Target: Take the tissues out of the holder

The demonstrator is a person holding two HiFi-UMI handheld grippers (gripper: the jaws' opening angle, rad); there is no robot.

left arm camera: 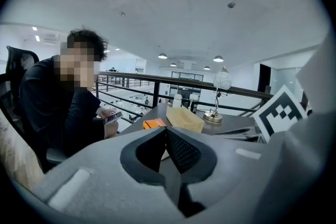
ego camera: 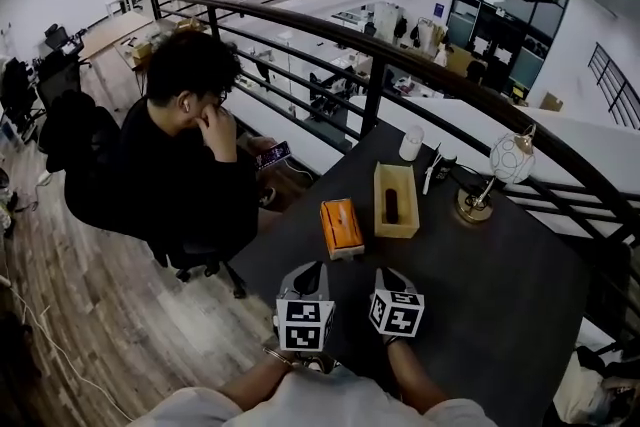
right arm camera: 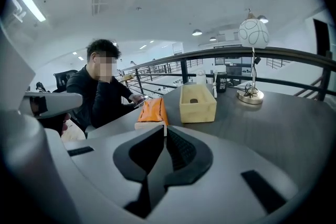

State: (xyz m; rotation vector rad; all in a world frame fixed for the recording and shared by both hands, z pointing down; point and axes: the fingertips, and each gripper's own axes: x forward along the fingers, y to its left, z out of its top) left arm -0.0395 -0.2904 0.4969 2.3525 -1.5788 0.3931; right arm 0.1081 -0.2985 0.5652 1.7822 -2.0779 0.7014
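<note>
Orange tissue pack (ego camera: pixel 341 227) is pictured just beside the wooden holder (ego camera: pixel 395 201); left gripper (ego camera: pixel 312 268) and right gripper (ego camera: pixel 388 273) are held short, fingers closed, empty.

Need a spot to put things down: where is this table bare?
Bare: the wide stretch right of the wooden holder, nearer than the lamp, and the strip this side of the orange tissue pack. Crowded: the far edge around the white cup.

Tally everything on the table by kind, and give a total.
Tissue pack: 1
Holder: 1
Lamp: 1
White cup: 1
Dark jar: 1
White stick: 1
Total: 6
</note>
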